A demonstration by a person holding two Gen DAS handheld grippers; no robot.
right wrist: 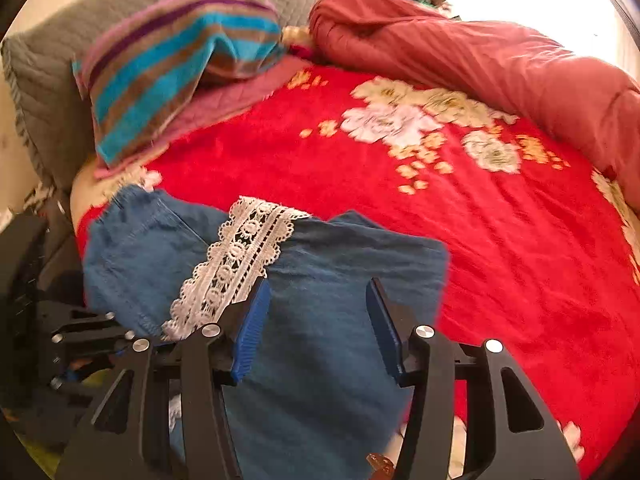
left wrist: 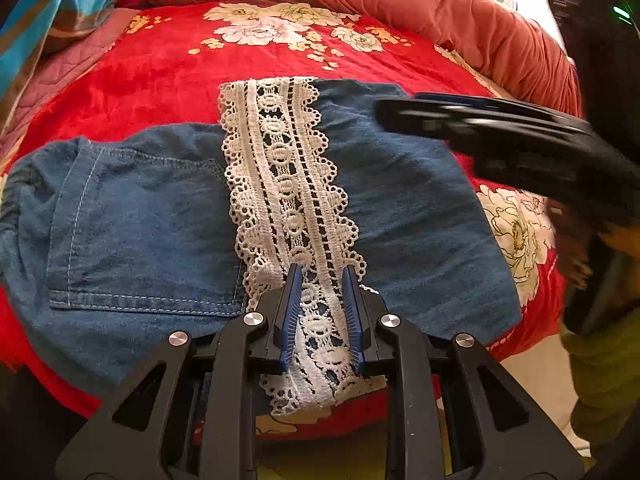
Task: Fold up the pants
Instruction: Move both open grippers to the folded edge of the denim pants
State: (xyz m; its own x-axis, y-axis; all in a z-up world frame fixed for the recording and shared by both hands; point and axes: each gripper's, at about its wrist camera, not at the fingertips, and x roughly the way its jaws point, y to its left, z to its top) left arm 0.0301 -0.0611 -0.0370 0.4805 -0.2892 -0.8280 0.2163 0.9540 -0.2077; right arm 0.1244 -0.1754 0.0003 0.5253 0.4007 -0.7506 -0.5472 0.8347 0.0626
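**Denim pants lying folded on the red bedspread**

Denim pants [left wrist: 132, 216] are lying folded near the front edge of the bed, on a red floral bedspread [left wrist: 168, 64], with a white lace trim band [left wrist: 280, 168] running across the denim from the far side toward the near edge.

Left gripper [left wrist: 322, 280] is sitting low over the near end of the lace, its blue-padded fingers [left wrist: 294, 300] standing a narrow gap apart on either side of the trim. The lace is passing between them, but whether the pads are actually pinching it cannot be told.

Right gripper [right wrist: 318, 322] is hovering over the right-hand part of the folded denim, its blue pads [right wrist: 252, 328] spread wide with nothing between them. In the left wrist view it is showing as a blurred black shape [left wrist: 500, 132] above the right side of the pants. A back pocket with pale stitching [left wrist: 140, 232] is facing up on the left part of the garment.

Farther out, a rust-coloured quilted comforter [right wrist: 480, 64] is lying bunched along the far right edge of the bed, a striped blue, brown and purple towel [right wrist: 168, 68] is draped at the far left corner, and a grey quilted pillow [right wrist: 44, 80] is resting behind it.
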